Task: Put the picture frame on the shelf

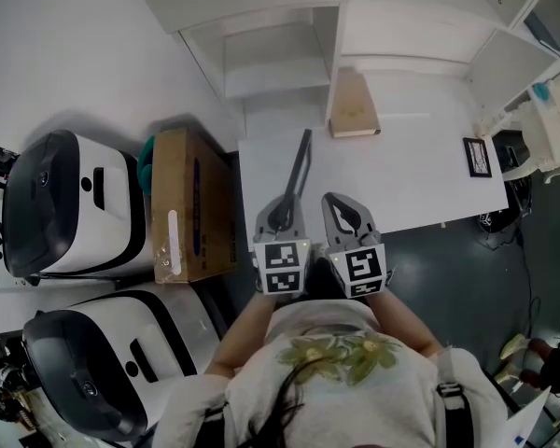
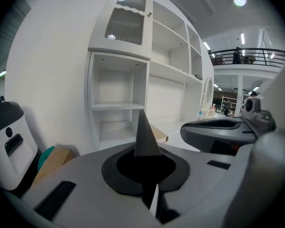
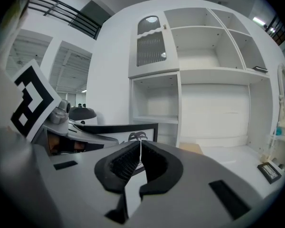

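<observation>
My left gripper [image 1: 281,215] is shut on the black picture frame [image 1: 299,166], which shows edge-on as a thin dark bar slanting up over the white desk [image 1: 411,185]. In the left gripper view the frame [image 2: 145,137] rises as a dark wedge out of the closed pads. The right gripper view shows its black border and a palm print [image 3: 135,136] at the left. My right gripper [image 1: 343,215] hangs just beside the left one, shut and empty, its pads [image 3: 133,163] pressed together. The white shelf unit [image 1: 275,59] stands ahead with bare compartments [image 3: 154,103].
A tan box [image 1: 355,105] lies on the desk by the shelf. A small black-framed card [image 1: 476,155] sits at the desk's right edge. A cardboard box [image 1: 191,203] and two white machines [image 1: 70,203] stand at the left. Dark floor lies at the right.
</observation>
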{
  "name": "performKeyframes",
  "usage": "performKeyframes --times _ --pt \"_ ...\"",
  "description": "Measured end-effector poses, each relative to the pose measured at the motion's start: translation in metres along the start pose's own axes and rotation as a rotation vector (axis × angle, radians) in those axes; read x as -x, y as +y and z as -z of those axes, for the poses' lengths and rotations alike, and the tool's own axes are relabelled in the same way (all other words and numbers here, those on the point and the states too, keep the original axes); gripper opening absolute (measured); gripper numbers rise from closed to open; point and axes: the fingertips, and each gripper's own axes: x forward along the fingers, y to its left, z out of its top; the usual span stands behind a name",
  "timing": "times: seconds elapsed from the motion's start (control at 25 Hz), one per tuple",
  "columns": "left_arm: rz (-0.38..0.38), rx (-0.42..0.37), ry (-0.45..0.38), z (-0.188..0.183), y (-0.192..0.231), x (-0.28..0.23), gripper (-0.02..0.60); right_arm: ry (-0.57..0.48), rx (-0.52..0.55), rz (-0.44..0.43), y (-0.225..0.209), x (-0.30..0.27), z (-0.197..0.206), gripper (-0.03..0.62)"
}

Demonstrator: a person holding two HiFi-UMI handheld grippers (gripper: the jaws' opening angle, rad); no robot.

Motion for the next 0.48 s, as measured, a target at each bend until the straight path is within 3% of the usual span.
performKeyframes --times 0.48 --pt "-0.017 0.016 0.017 -0.009 0.004 -0.048 0.034 0.003 0.017 -0.033 -0.033 -0.037 -0.005 0.032"
